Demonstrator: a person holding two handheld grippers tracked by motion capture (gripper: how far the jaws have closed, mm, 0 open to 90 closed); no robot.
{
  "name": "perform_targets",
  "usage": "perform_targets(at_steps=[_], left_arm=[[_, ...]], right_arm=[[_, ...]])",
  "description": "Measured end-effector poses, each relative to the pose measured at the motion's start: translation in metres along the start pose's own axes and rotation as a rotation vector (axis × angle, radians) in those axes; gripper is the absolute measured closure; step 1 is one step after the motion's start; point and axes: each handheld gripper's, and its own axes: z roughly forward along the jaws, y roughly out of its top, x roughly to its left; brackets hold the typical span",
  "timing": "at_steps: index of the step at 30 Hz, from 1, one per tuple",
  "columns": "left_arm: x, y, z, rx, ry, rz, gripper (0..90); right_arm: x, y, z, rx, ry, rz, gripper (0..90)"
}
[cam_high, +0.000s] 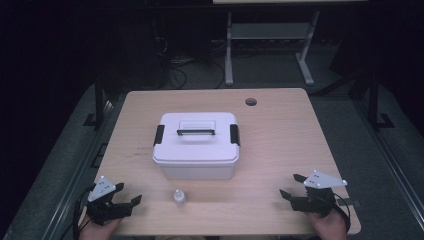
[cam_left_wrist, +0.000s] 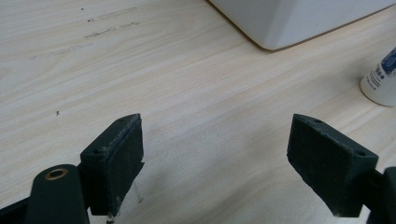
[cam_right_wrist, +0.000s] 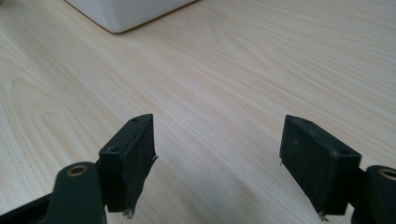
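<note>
A white lidded storage box (cam_high: 196, 144) with black side latches and a black-edged handle stands in the middle of the wooden table (cam_high: 280, 145). A small white bottle (cam_high: 179, 198) stands upright in front of it near the front edge. My left gripper (cam_high: 128, 196) rests at the front left corner, open, with bare wood between its pads. My right gripper (cam_high: 293, 186) sits at the front right, open too, nothing between its jaws. In the left gripper view the box's corner (cam_left_wrist: 285, 21) is ahead and the bottle (cam_left_wrist: 380, 77) at the right edge. The right gripper view has the box's corner (cam_right_wrist: 126, 11) at upper left.
A round cable hole (cam_high: 251, 102) marks the table's far right part. Beyond the table stand a white desk frame (cam_high: 270, 40) and loose cables on a dark floor. Bare wood lies on both sides of the box.
</note>
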Motion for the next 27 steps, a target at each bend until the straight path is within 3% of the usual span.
perform_targets(at_steps=[7, 15, 18, 21, 24, 25, 27], left_arm=[[-0.002, 0.0, 0.003, 0.026, -0.003, 0.014, 18.2], [-0.004, -0.002, 0.002, 0.017, -0.028, 0.033, 18.2], [-0.006, -0.003, 0.001, 0.015, -0.04, 0.038, 18.2], [-0.006, -0.002, 0.001, 0.016, -0.042, 0.047, 18.2], [-0.008, -0.001, 0.003, 0.013, -0.045, 0.052, 18.2], [-0.008, -0.001, 0.003, 0.013, -0.045, 0.052, 18.3], [-0.009, 0.001, 0.004, 0.018, -0.049, 0.06, 18.3]], right_arm=[[0.0, 0.001, 0.001, -0.009, 0.022, -0.002, 25.7], [-0.002, 0.006, -0.008, -0.054, 0.043, 0.005, 25.8], [-0.002, 0.016, -0.014, -0.042, 0.041, -0.051, 25.8], [-0.005, 0.022, -0.016, -0.033, 0.056, -0.069, 25.8], [-0.013, 0.039, -0.018, 0.003, 0.115, -0.09, 25.7], [-0.013, 0.039, -0.018, 0.003, 0.115, -0.09, 25.7], [-0.015, 0.054, -0.02, 0.026, 0.144, -0.126, 25.5]])
